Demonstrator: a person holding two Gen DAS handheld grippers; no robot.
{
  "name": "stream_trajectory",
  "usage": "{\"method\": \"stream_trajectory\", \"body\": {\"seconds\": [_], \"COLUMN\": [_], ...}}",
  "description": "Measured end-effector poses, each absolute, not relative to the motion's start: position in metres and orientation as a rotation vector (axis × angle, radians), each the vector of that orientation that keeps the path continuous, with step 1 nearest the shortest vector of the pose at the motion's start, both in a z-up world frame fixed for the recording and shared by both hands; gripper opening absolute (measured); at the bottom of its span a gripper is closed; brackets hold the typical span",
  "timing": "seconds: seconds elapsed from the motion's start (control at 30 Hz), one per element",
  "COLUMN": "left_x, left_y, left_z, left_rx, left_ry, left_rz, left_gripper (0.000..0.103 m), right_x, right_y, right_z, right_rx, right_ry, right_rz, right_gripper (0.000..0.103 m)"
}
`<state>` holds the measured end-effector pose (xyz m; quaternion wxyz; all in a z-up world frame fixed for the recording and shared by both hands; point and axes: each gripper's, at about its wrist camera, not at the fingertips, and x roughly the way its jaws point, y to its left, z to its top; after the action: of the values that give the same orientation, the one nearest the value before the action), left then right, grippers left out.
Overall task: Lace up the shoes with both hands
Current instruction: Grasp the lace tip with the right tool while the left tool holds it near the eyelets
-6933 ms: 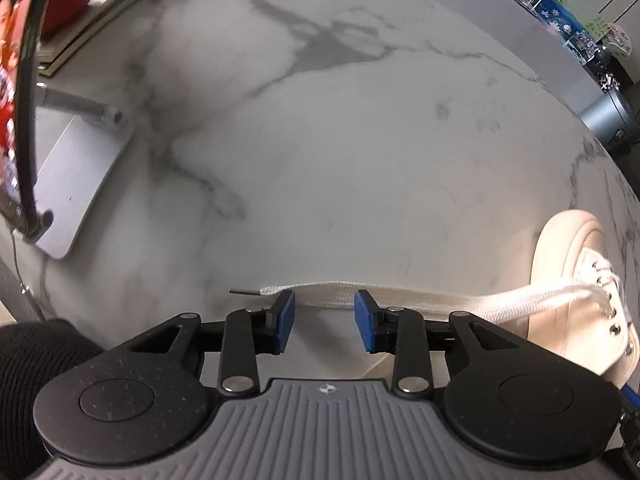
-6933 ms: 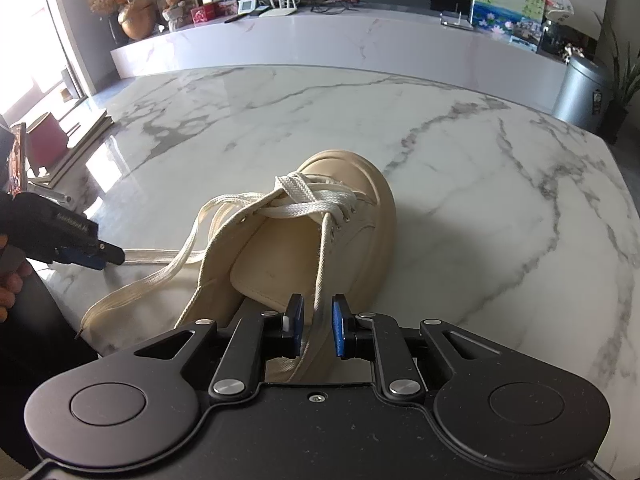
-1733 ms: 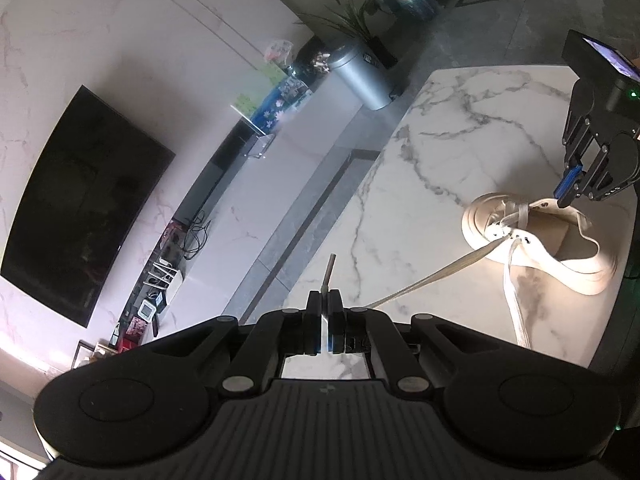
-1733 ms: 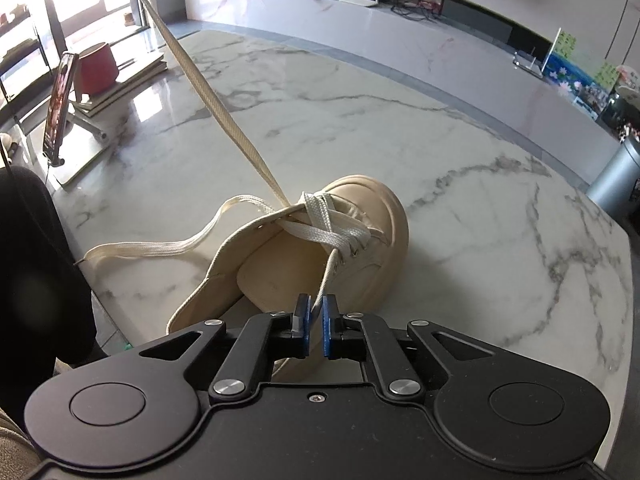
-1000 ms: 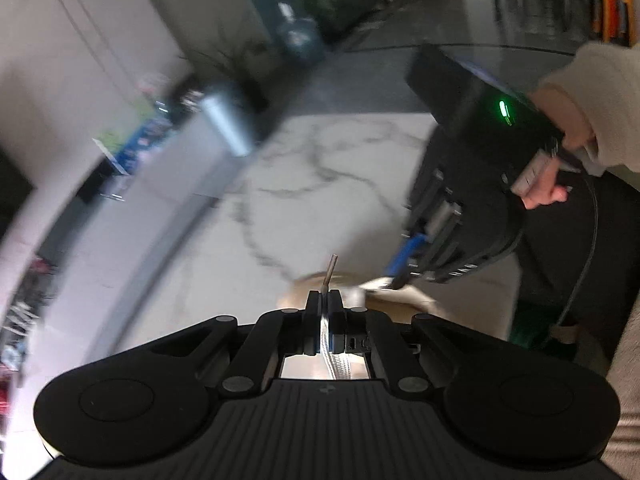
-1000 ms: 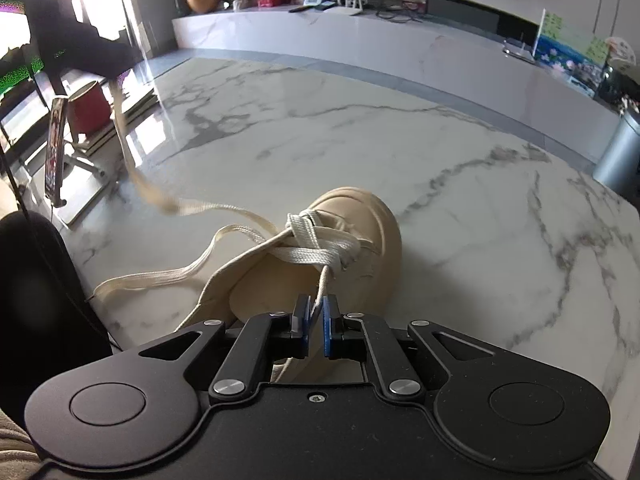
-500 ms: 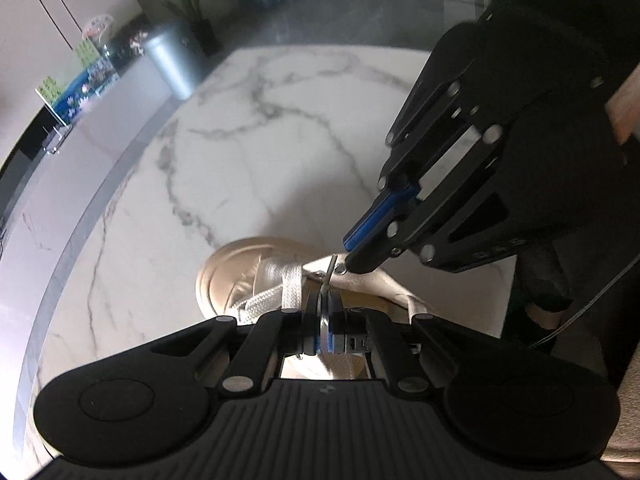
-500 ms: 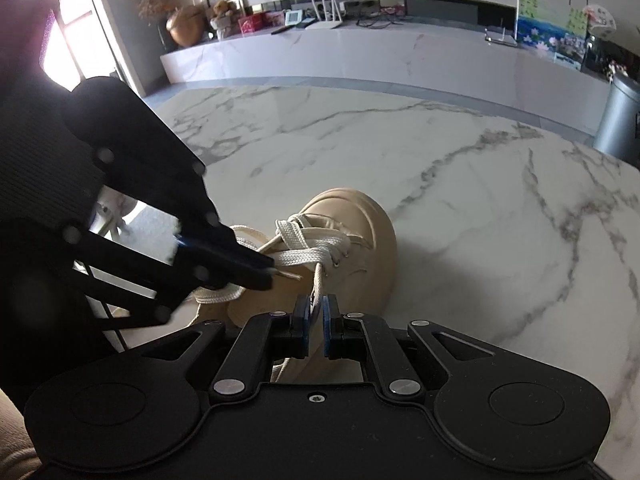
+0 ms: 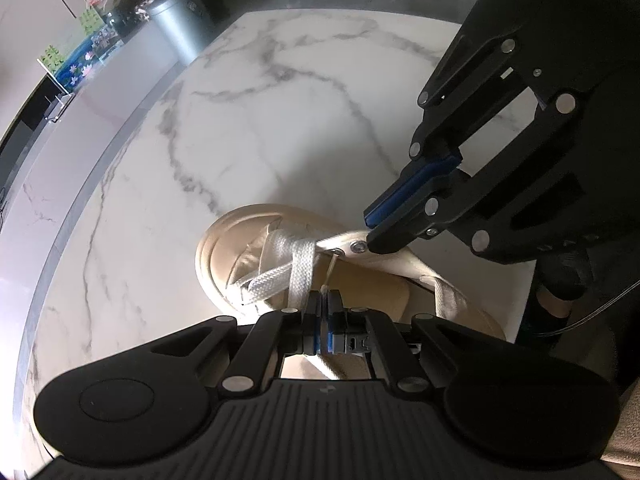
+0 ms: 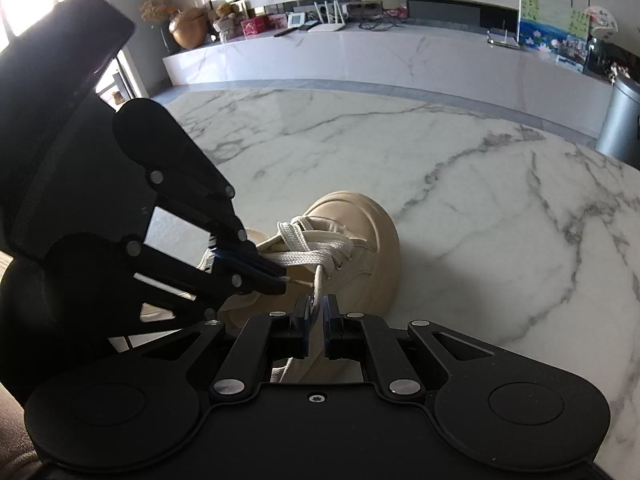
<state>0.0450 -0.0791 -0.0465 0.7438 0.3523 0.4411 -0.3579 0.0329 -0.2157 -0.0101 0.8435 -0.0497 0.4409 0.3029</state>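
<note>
lying on a white marble table (image 10: pixel 500 248): one cream shoe (image 10: pixel 372 236), toe pointing to the far side, laces crossed over its tongue. left gripper (image 9: pixel 322 300), jaws pressed together on the lace end (image 9: pixel 329 272), its thin tip aimed at a metal eyelet (image 9: pixel 358 246) on the shoe's right flap. right gripper (image 10: pixel 316 312), jaws nearly closed on another lace strand (image 10: pixel 318 280) rising from the crossings; its black body crowds the near right of the shoe. far right: grey metal bin (image 10: pixel 622 120). far side: long marble counter (image 10: pixel 380 54) with routers, boxes, vase.
</note>
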Motion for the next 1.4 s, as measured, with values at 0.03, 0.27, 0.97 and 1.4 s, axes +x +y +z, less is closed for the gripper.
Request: {"method": "stream_trajectory", "body": {"seconds": [0.03,0.27,0.97,1.4], "left_x": [0.045,0.048,0.048,0.051], "left_y": [-0.08,-0.084,-0.095,-0.097], "left_z": [-0.047,-0.048,-0.046,-0.052], "left_rx": [0.773,0.778,0.796,0.813], "left_ry": [0.966,0.968,0.911,0.896], "left_rz": [-0.784,-0.786,-0.843,-0.864], "left_gripper": [0.002,0.002,0.003,0.003], "right_x": [0.033,0.033,0.03,0.042], "right_y": [-0.216,-0.214,-0.225,-0.219], "right_z": [-0.011,-0.011,-0.001,-0.023], "right_rx": [-0.107,-0.128,-0.108,-0.343], "right_ry": [0.931,0.927,0.884,0.862], "right_rz": [0.639,0.638,0.648,0.755], "right_gripper": [0.004,0.004,0.006,0.014]}}
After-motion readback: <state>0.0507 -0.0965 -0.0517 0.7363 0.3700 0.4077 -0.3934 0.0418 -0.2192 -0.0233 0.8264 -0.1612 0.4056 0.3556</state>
